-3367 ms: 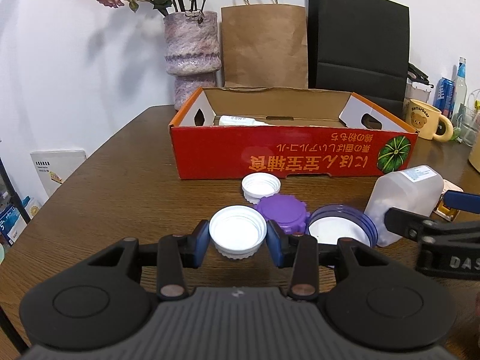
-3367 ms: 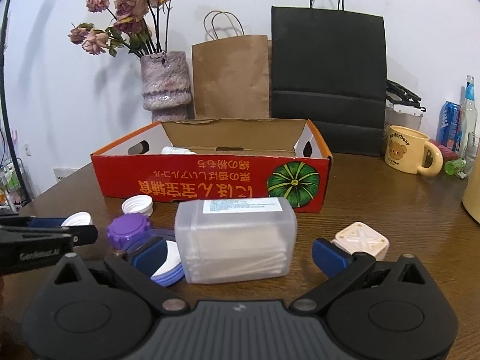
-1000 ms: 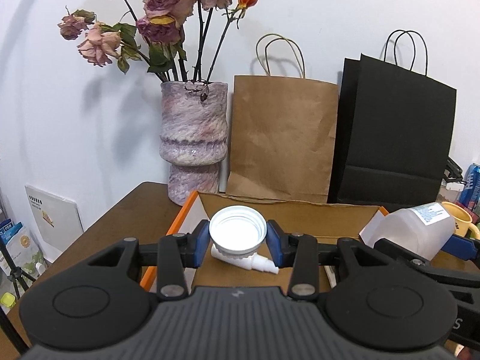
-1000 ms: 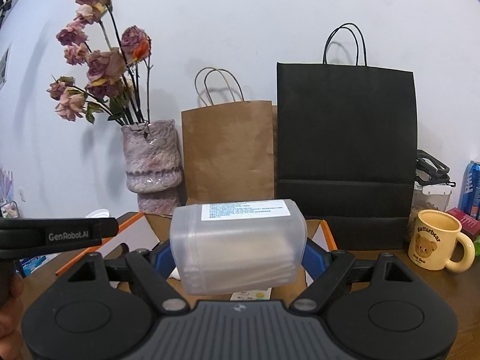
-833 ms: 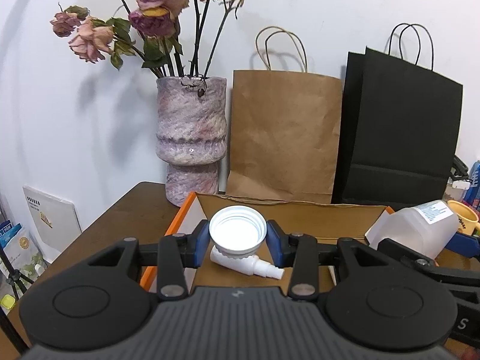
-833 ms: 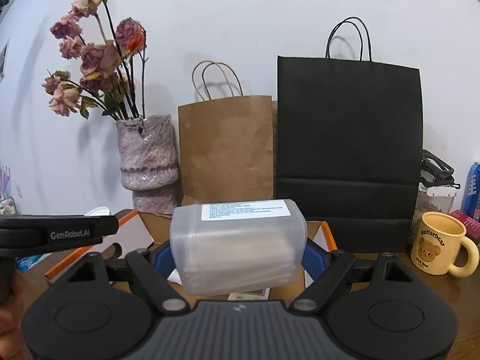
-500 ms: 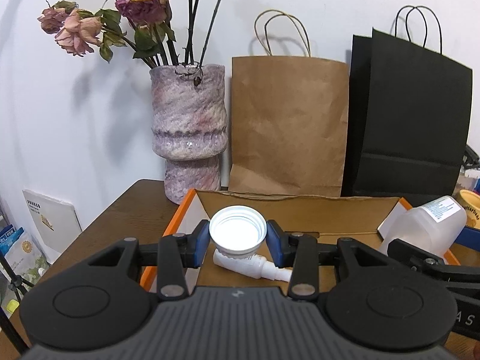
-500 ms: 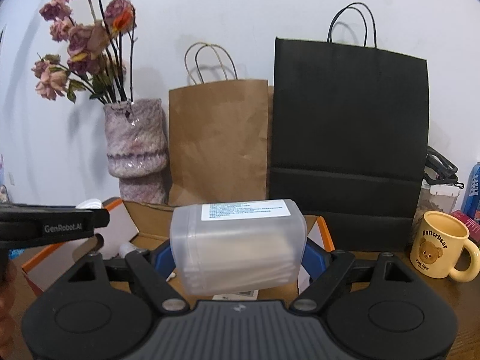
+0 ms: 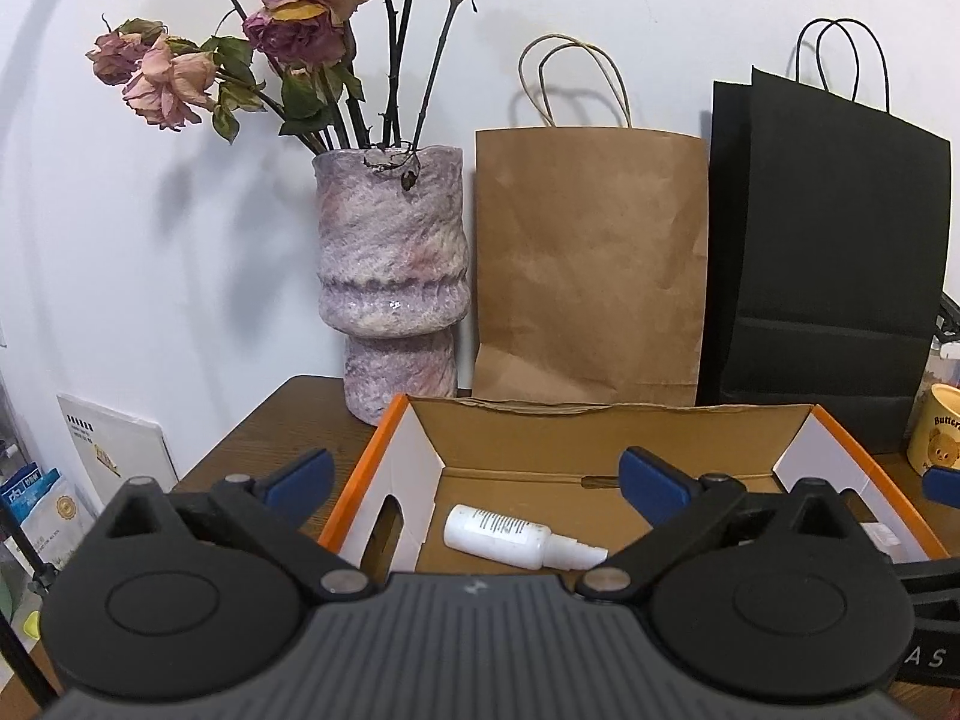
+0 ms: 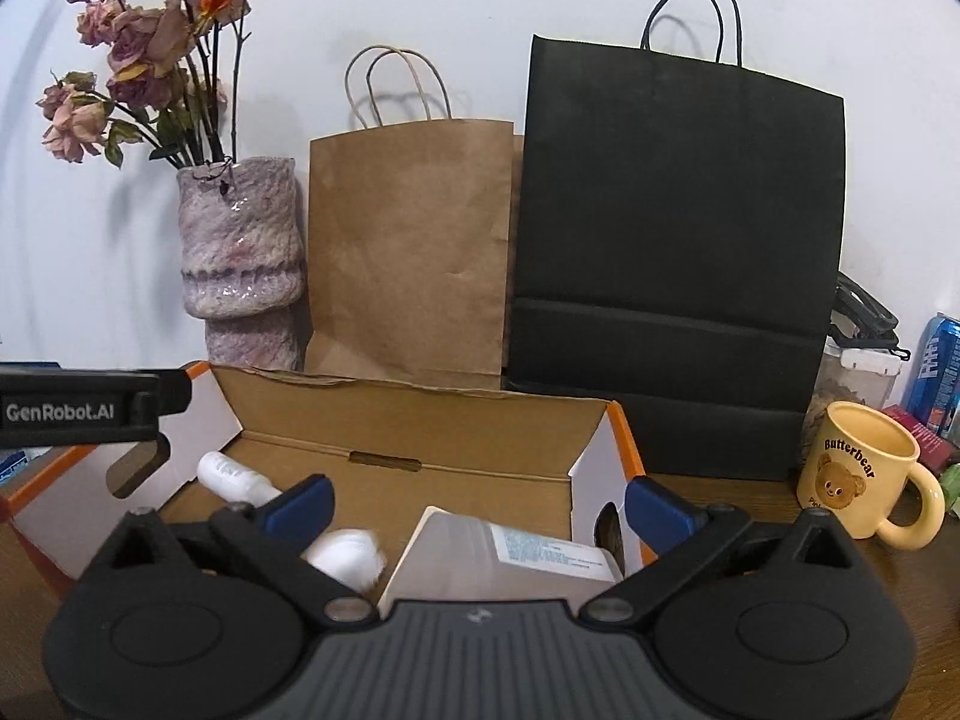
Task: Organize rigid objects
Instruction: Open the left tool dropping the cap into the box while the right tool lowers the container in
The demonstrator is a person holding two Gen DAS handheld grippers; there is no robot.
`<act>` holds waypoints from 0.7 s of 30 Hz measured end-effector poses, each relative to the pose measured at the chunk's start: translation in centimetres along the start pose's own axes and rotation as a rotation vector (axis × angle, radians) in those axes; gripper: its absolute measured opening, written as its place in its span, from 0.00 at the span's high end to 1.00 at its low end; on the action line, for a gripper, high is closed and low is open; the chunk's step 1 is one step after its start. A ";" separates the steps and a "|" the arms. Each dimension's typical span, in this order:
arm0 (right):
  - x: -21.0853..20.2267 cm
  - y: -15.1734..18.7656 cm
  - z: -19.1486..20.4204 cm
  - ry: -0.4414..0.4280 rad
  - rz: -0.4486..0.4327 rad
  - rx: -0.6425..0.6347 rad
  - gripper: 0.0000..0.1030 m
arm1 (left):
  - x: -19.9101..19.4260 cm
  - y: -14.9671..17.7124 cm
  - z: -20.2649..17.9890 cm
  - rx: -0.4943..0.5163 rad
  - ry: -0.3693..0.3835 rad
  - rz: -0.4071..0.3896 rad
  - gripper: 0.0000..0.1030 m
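Below the wide-open right hand-held gripper (image 10: 477, 504), the translucent container (image 10: 510, 561) in the box (image 10: 408, 426).

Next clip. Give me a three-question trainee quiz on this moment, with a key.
1. True or false: the right tool is gripping the translucent container.
2. Which lies in the cardboard box? A purple lid; B white spray bottle; C mug.
3. In the left wrist view, what stands just right of the vase?
Key: 1 false: its jaws have just been opening, and the container lies loose in the box below them. 2 B. 3 the brown paper bag.
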State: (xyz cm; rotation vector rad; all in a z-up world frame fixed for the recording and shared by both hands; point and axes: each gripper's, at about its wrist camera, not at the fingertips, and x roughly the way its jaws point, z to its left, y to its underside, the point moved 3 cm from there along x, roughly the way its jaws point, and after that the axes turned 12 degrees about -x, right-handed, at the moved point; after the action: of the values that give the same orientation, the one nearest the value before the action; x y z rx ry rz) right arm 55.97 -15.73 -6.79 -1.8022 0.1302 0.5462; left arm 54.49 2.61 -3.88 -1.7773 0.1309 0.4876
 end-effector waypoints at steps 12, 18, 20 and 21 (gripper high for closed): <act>-0.6 -0.1 -0.2 -0.001 -0.004 0.006 0.00 | -1.0 -0.1 0.0 -0.001 0.006 -0.008 0.00; -2.2 -0.1 -0.4 0.002 -0.025 0.011 0.00 | -2.4 0.1 0.0 -0.001 0.014 -0.014 0.00; -2.9 -0.1 -0.3 0.006 -0.036 0.004 0.00 | -2.9 0.3 0.1 -0.006 0.016 -0.013 0.00; -3.2 0.0 -0.4 0.008 -0.040 0.003 0.00 | -3.2 0.4 0.1 -0.008 0.018 -0.013 0.00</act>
State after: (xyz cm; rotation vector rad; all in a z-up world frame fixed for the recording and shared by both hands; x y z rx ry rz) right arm 53.25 -16.67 -5.31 -1.8002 0.1005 0.5101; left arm 51.45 2.05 -3.00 -1.7894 0.1305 0.4634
